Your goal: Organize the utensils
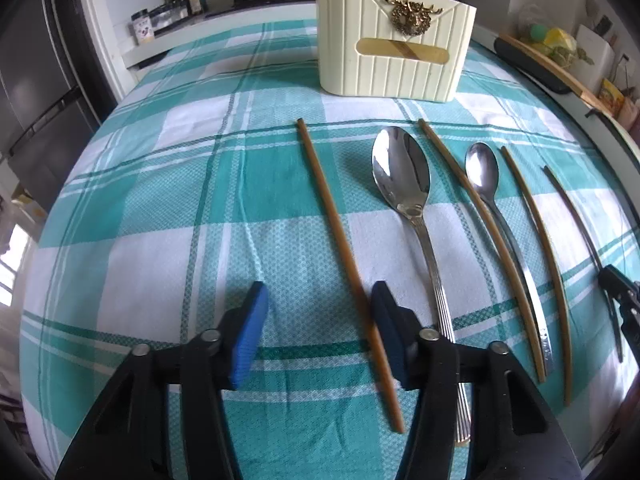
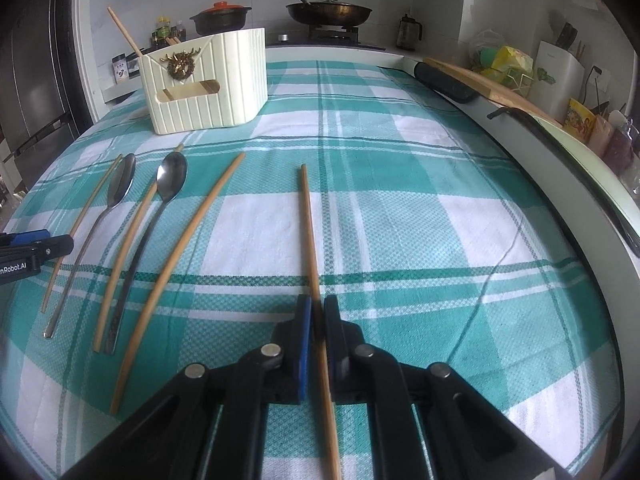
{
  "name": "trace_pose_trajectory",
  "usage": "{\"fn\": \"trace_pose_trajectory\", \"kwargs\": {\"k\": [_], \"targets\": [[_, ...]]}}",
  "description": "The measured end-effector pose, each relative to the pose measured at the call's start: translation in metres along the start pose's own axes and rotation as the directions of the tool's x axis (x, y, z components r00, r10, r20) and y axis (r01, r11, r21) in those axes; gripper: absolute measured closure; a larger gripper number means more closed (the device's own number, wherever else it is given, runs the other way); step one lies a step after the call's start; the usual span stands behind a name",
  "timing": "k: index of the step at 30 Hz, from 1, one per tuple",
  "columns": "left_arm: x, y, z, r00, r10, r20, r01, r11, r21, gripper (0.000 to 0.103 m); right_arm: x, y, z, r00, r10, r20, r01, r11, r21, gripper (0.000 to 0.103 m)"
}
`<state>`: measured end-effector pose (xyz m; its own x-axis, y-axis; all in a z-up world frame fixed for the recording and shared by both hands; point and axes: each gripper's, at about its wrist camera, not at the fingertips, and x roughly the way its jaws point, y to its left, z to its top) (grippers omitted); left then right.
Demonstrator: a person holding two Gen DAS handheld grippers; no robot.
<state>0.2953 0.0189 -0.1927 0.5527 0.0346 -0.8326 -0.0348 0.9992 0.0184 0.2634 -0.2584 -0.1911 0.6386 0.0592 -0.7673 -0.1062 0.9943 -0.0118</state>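
Note:
A cream utensil holder (image 1: 394,40) stands at the back of the checked cloth; it also shows in the right wrist view (image 2: 204,84) with chopsticks in it. Several wooden chopsticks and two steel spoons lie in a row. My left gripper (image 1: 320,332) is open low over the cloth; the leftmost chopstick (image 1: 340,248) runs between its jaws, by the right pad. A large spoon (image 1: 402,172) and a small spoon (image 1: 482,168) lie to its right. My right gripper (image 2: 316,320) is shut on the rightmost chopstick (image 2: 308,220).
The teal and white cloth (image 2: 400,200) covers the table. A stove with a pan (image 2: 328,12) and a pot (image 2: 220,16) is behind. A board and clutter (image 2: 480,80) line the right edge. A fridge (image 1: 36,80) stands at left.

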Motion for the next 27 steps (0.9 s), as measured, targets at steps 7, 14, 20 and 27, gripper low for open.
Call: {"fn": "trace_pose_trajectory", "kwargs": {"k": [7, 14, 20, 27], "targets": [[-0.010, 0.001, -0.011, 0.999, 0.042, 0.007, -0.041, 0.998, -0.052, 0.098, -0.001, -0.005, -0.001, 1.000, -0.020, 0.005, 0.020, 1.000, 0.024, 0.096], [-0.037, 0.012, -0.050, 1.000, 0.010, 0.001, -0.010, 0.995, -0.095, 0.098, -0.008, -0.018, -0.007, 1.000, -0.011, -0.022, 0.012, 0.999, 0.047, 0.096], [-0.042, 0.026, -0.048, 0.996, -0.084, -0.031, 0.082, 0.994, -0.075, 0.078, -0.010, -0.015, -0.001, 0.992, 0.079, -0.094, -0.081, 0.997, -0.012, 0.093], [-0.042, 0.042, -0.018, 0.989, -0.141, -0.052, 0.142, 0.990, 0.021, 0.066, -0.003, -0.015, 0.021, 0.967, 0.166, -0.193, -0.181, 0.982, -0.061, 0.072]]}}
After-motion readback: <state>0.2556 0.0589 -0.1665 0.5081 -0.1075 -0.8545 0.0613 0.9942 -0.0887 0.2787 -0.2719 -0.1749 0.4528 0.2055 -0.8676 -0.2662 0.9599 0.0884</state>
